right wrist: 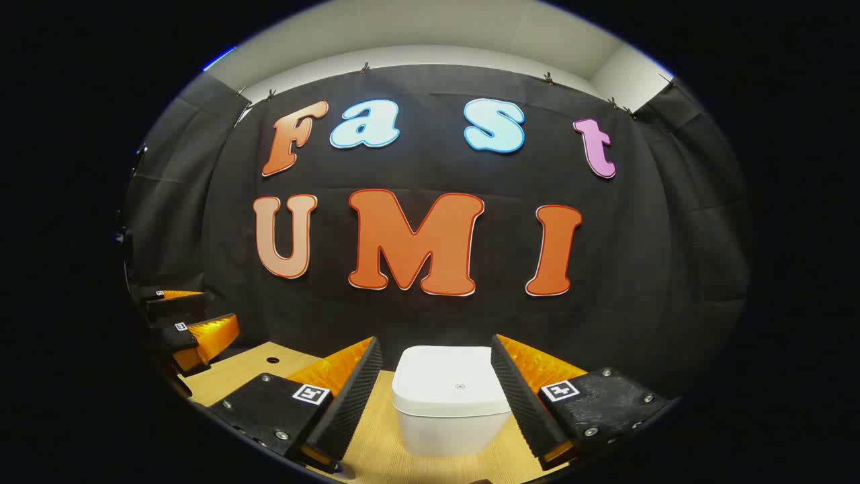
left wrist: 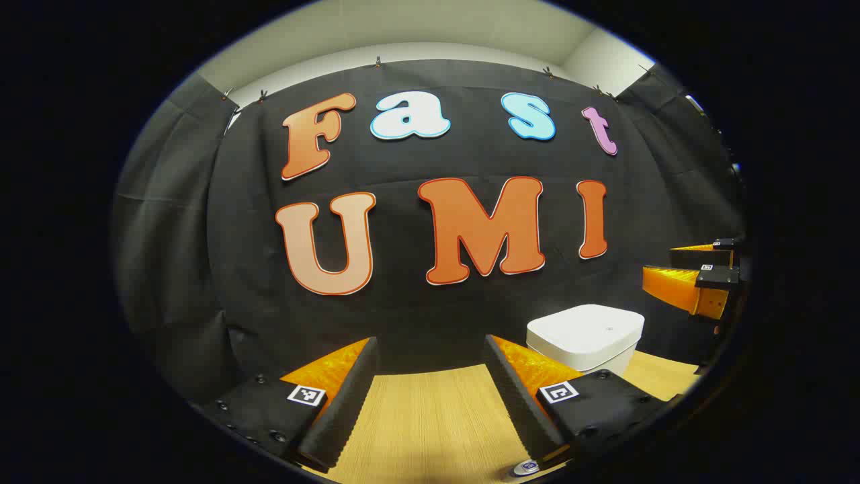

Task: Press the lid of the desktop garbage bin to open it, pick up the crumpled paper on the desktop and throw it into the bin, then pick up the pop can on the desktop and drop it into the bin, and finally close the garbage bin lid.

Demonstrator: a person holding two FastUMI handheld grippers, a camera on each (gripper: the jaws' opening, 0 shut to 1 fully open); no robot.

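Here the right gripper [right wrist: 430,396] is held with its fingers wide apart and nothing between them that they touch; the bin [right wrist: 451,400] stands on the worktop [right wrist: 376,450] just ahead, framed in the gap. Its white lid [right wrist: 451,383] lies flat and shut, with a small round mark near its middle. The left gripper [left wrist: 430,396] also has its fingers spread and empty, above bare worktop [left wrist: 430,417]; from there the bin [left wrist: 584,339] stands farther off to the right side, lid [left wrist: 586,326] down.

I judge that the task is at its very start: the lid is not yet pressed, and the paper, the can and the closing are all left to do. I cannot say where the paper and the can lie.

The right gripper view gives the lid from above and a small dark hole [right wrist: 273,360] in the worktop at the left, with the left gripper beyond it. The left gripper view gives the bin's side and, past it at the right edge, the right gripper [left wrist: 692,269] raised higher than the lid.
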